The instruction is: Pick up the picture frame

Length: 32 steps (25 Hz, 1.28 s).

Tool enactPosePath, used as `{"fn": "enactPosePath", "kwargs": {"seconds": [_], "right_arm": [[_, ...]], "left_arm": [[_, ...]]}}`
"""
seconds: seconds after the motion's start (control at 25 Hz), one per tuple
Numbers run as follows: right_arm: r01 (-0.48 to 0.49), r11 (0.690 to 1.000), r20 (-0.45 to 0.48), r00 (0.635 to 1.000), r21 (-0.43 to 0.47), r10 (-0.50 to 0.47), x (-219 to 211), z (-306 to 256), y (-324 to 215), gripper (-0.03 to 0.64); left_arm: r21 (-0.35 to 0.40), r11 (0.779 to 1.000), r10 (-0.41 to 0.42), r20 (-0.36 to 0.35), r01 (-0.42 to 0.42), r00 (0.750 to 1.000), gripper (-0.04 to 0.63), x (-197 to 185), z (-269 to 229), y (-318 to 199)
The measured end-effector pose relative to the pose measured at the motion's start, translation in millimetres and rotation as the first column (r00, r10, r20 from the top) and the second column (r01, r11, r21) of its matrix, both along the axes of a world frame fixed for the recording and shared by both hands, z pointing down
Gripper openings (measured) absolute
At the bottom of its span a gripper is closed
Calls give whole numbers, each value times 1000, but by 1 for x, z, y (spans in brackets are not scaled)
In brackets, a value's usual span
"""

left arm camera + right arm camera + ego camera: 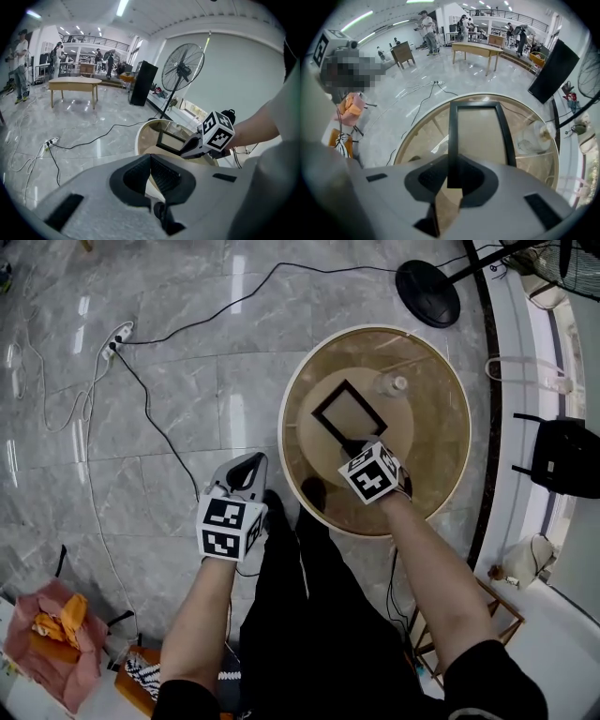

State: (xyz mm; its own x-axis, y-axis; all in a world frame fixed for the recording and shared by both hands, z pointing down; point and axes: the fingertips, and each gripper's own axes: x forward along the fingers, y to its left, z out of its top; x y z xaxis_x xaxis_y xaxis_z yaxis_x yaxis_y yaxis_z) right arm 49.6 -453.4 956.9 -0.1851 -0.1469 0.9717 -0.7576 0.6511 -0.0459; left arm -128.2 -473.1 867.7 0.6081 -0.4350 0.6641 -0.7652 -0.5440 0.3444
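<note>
The picture frame (349,412), a black-edged rectangle, is lying on the round glass tabletop (436,442), toward the side nearer the person, with a clear glass vessel (395,384) standing just past its far corner. The right tool (355,449) is pointing steeply down at the frame's near end. In the right gripper view it is gripping one long side bar of the picture frame (481,136), and the black bar is running straight out from between the ridged pads (430,178) of the right tool (452,180). The left tool (247,468) is taking no part. It is hanging over the floor beside the person's leg, off the tabletop's edge, and the left gripper view shows the left tool (151,174) with its jaws pressed together on nothing. To my eye the grasp is made and the lift is the step in hand, though I cannot tell whether the frame's far end is already leaving the glass. The next move is calling for a steady rise with the grip kept firm. Held by a single thin bar near one end, the frame is likely to swing or twist in the pads, and it needs carrying clear of the glass vessel nearby.
</note>
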Motion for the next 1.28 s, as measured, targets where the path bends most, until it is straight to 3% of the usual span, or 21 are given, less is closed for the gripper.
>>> {"fn": "enactPosePath", "kwargs": {"seconds": [0.36,0.68,1.04,1.28], "right_arm": [[8,999,67,998,52,-12,-13,-107,7,63],[49,993,96,994,109,-59,-17,-195,30,64],[73,978,94,991,193,-92,-27,-279,47,63],[99,959,94,987,266,-127,-25,-327,53,63]], "left_arm": [[13,1000,-23,-84,25,996,2,5,-105,-11],[61,998,-5,-101,11,995,2,6,-193,-5],[91,996,36,-134,-24,990,3,-5,-253,4],[158,986,79,-138,-57,987,3,3,-297,-2]]}}
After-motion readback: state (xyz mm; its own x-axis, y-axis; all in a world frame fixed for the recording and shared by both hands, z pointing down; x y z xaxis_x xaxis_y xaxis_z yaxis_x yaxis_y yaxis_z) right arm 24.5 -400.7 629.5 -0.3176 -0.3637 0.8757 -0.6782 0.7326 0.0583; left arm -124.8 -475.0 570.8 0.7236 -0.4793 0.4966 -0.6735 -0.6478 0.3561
